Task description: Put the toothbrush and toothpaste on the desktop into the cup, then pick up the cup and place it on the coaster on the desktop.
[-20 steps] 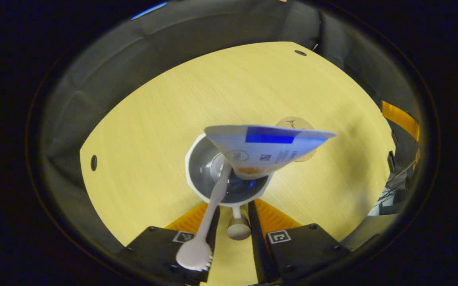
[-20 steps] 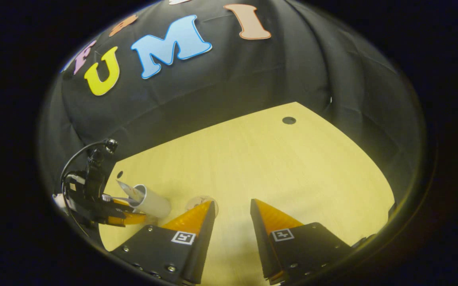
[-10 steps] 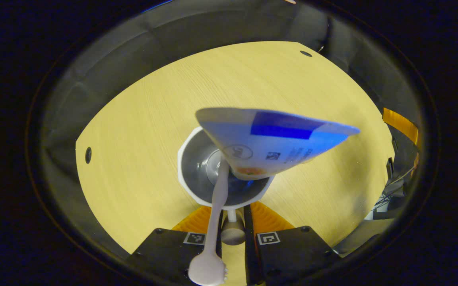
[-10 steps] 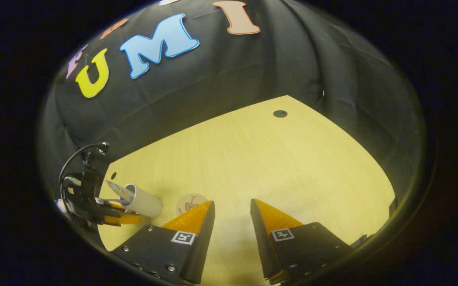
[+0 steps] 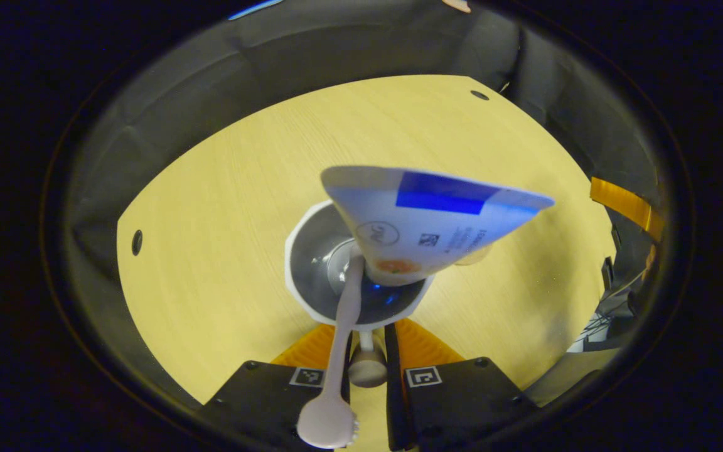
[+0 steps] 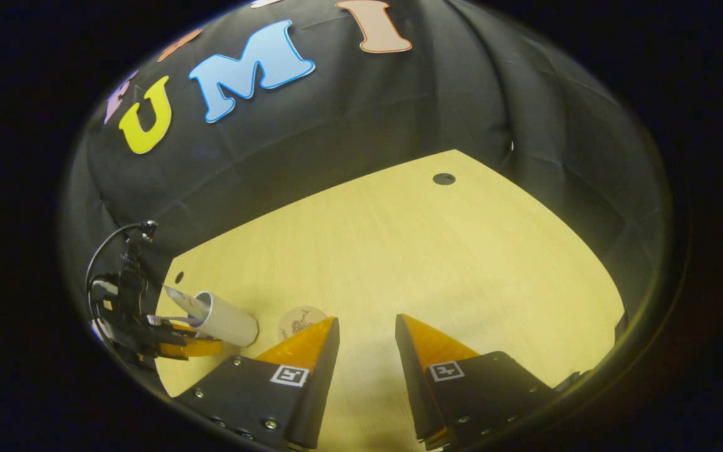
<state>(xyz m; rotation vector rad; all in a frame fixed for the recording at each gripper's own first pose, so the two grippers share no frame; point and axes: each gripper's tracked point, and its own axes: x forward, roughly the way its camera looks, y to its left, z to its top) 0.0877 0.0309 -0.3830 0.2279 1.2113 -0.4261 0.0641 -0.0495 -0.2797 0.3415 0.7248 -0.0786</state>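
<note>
Left claw (image 5: 368, 351) pinches the cup (image 5: 311, 301) handle, brush and paste aboard; coaster (image 6: 300, 320) waits at 2 o'clock. Right claw (image 6: 366, 329) idles wide.

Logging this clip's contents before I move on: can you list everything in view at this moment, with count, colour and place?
Cup: one, white, its handle between the left gripper's fingers, near the desk's front edge.
Toothpaste: one tube, white with a blue band, standing in the cup, flat end up.
Toothbrush: one, pale, in the cup, its head leaning out toward the camera.
Coaster: one, round, light with a dark drawing, flat on the desk beside the cup.
Desk: one, light wood, with small dark holes.
Left gripper: one, closed on the cup's handle.
Right gripper: one, open, holding nothing, over the desk near the coaster.
</note>
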